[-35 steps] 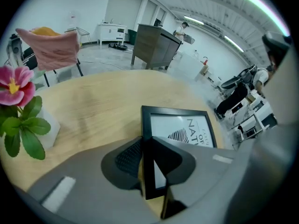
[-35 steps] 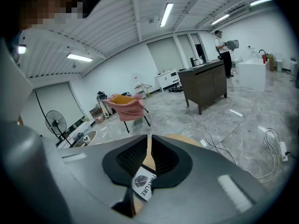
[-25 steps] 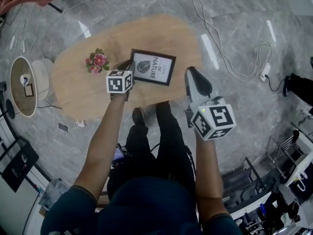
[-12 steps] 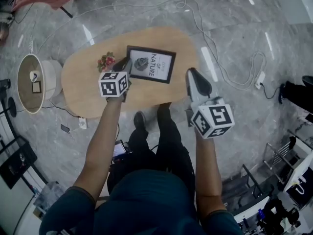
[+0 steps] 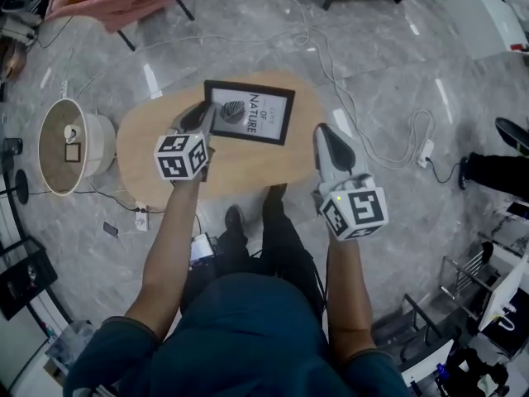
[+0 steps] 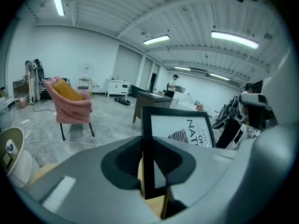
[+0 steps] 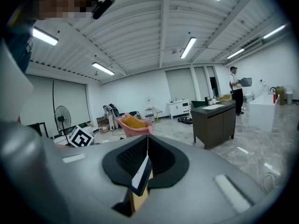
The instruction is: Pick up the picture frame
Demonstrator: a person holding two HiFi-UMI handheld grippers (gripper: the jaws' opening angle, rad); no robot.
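The left tongs [image 5: 204, 116] are standing only partly closed, stopped by the frame [image 5: 250, 112]. Their pads are clamping the black border of one short side, which the left gripper view is showing plainly. The right tongs [image 5: 325, 131] are gripping nothing. Their tips are meeting (a thin slit is showing behind them), and they are hanging well to the right of the frame, apart from it.

The frame is hanging in the air above the table [image 5: 248, 168], and in the head view its far long edge is reaching past the table's far rim. Its printed face is pointing up toward the head camera. Its long axis is running across that picture, from the left tongs toward the right ones, with the lettering lying sideways.

Only the head view is taking in both tongs, the whole table and the cables [image 5: 397, 131] on the floor. The left gripper view is adding a pink chair [image 6: 70, 104] beyond the frame. The right gripper view is showing a dark cabinet [image 7: 215, 120] with a person [image 7: 235, 90] standing beside it, and, through the slit, a sliver of frame and table.
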